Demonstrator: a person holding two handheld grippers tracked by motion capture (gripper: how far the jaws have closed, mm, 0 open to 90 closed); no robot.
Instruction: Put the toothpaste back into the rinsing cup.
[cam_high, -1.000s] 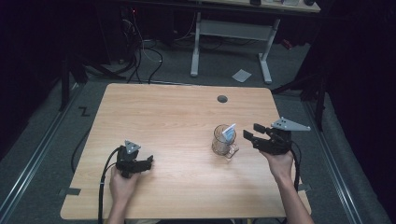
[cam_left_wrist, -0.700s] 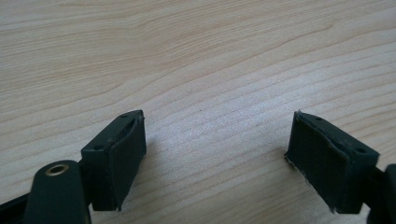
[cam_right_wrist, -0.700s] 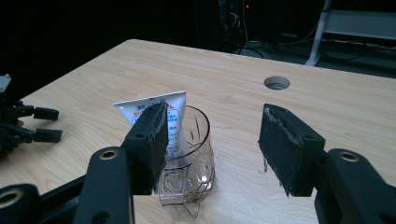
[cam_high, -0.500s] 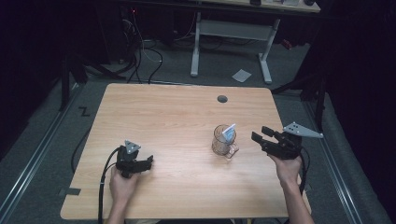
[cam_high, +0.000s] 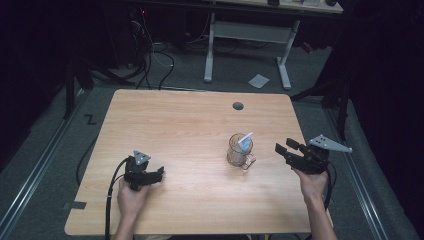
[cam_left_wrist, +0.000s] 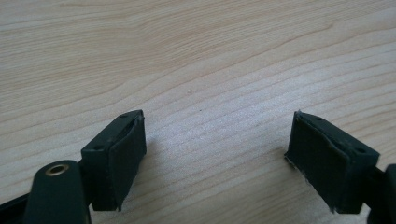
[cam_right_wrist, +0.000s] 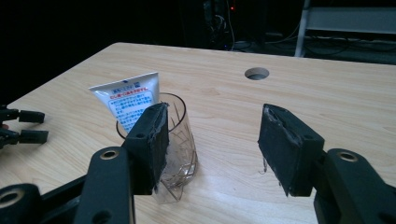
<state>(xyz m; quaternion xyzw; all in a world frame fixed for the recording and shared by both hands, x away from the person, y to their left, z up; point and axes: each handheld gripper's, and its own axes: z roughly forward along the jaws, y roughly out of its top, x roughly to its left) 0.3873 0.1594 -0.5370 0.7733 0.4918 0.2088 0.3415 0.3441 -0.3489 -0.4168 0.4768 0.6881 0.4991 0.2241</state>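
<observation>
The glass mug (cam_high: 239, 150) holding a tube (cam_high: 245, 141) stands right of centre on the worktop (cam_high: 190, 125). Right tongs (cam_high: 288, 150) gape empty just beside it; left tongs (cam_high: 152, 176) rest open. Better approach level, straddling the glass without tipping it

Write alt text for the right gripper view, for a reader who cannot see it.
The right gripper, jaws open with nothing between them, points across a wooden table toward a clear glass standing just beyond its left jaw. A white tube with printed text stands in the glass. A round hole lies farther back in the tabletop.
</observation>
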